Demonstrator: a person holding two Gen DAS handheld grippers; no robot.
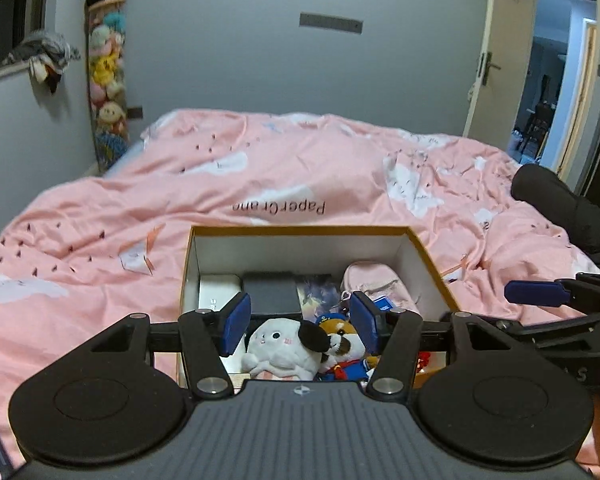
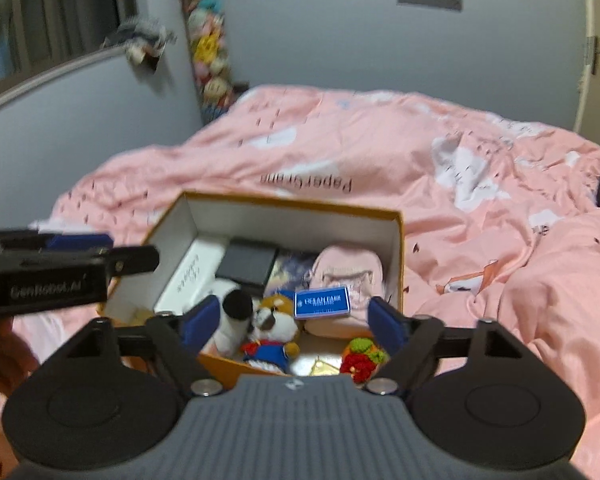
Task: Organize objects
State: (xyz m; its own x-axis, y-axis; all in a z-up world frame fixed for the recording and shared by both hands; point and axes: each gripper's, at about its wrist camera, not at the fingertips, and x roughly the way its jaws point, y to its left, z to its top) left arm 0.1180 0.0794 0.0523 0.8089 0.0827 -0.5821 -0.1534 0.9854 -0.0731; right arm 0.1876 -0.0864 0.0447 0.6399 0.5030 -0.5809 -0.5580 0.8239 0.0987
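A: Nearest, both grippers hang above the box's near edge. The left gripper (image 1: 298, 322) has its fingers apart with nothing between them; the right gripper (image 2: 294, 322) likewise stands wide and empty.

B: And the objects?

A: All inside the cardboard box (image 1: 300, 232) on the pink duvet (image 1: 100, 220): a soft white plush (image 1: 278, 346), a fuzzy dog plush (image 2: 274, 330), a knitted red toy (image 2: 360, 354), and a flat blue card (image 2: 322, 302). Farther back, a rigid dark case (image 1: 272, 294) and a pink pouch (image 2: 346, 270).

B: I'd lift straight clear, snagging no plush.

Right wrist view blurred; blue card's (image 2: 321, 301) small print unreadable; box (image 1: 300, 231) near wall hidden.
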